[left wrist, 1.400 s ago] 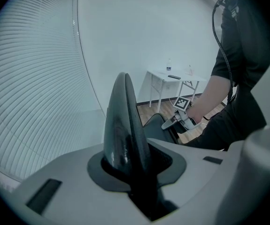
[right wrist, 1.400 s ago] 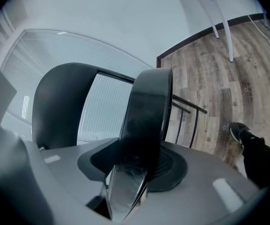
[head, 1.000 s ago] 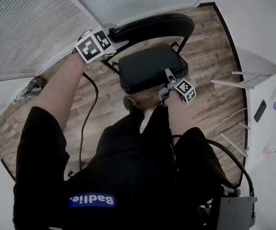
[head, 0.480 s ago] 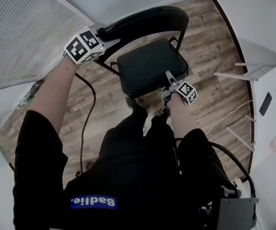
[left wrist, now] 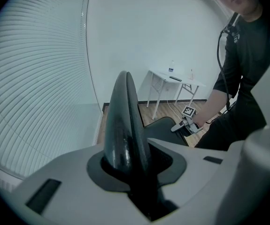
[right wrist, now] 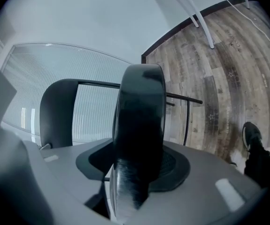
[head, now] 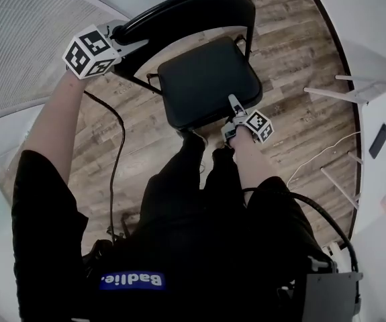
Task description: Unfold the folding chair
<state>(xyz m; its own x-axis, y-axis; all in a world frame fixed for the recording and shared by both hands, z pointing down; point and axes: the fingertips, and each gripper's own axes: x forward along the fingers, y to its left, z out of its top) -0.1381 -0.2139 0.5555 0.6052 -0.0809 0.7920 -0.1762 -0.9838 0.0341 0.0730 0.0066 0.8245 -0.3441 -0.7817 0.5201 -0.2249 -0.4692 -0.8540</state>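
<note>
Your left gripper point(left wrist: 135, 165) is clenched on the curved glossy black backrest point(left wrist: 123, 121) of the folding chair point(head: 199, 59). The backrest's thin top edge runs straight up between the two grey jaws and fills the notch. In the head view that left gripper point(head: 131, 42) bites the backrest point(head: 193, 9) at its left end, with the marker cube out beside your wrist.

Your right gripper point(right wrist: 135, 172) has the front edge of the black padded seat point(right wrist: 139, 116) standing between its jaws. Those jaws have just been opening a little, yet the pads look to be pressed on the cushion on both sides, so you are grasping it. From above, the right gripper point(head: 233, 104) sits at the near right corner of the seat point(head: 203, 79).

The chair stands on the wood-plank floor point(head: 293, 59) right in front of your legs. The seat shows its broad face up toward you, and the backrest arches beyond it, on the side of the ribbed white blind point(head: 18, 39). Thin black frame tubes point(right wrist: 186, 121) run under the seat.

A black cable point(head: 115, 153) trails from your left arm down across the floor. A white folding table point(left wrist: 172, 78) stands against the far wall, well apart from the chair. Your dark shoe point(right wrist: 252, 137) rests on the planks near the chair's foot.
</note>
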